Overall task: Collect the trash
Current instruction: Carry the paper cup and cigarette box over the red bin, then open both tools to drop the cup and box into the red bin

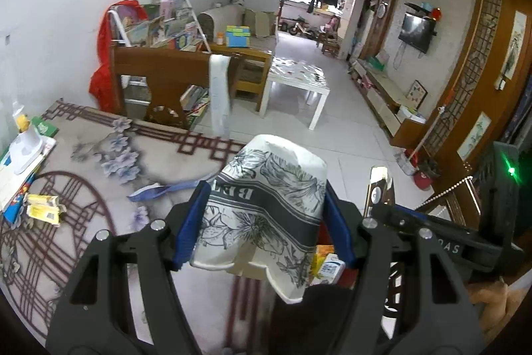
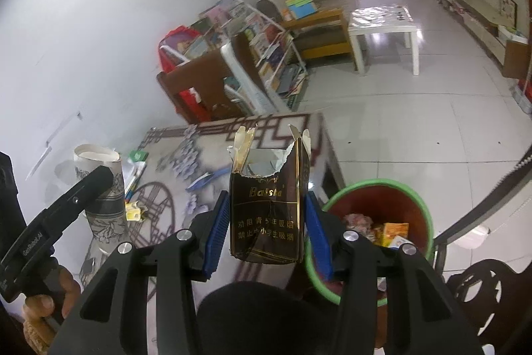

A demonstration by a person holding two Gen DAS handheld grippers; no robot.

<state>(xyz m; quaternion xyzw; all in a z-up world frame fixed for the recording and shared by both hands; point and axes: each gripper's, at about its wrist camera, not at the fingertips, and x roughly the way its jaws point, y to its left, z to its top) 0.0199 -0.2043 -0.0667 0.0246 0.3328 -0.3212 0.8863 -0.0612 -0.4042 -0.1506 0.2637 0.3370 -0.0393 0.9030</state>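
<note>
My left tongs point(image 1: 266, 218) clamped a crumpled paper cup point(image 1: 266, 205) above the counter's point(image 1: 99, 162) right edge; my right tongs point(image 2: 266, 228) gripped a torn cigarette pack point(image 2: 267, 208) just beside the green-rimmed bin point(image 2: 422, 205), which already held wrappers

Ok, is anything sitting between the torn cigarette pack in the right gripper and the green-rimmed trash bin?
Nothing visible. The right gripper holds the cigarette pack just left of the trash bin, whose open mouth faces up with only earlier trash inside. The paper cup is further left, out of the path.
</note>
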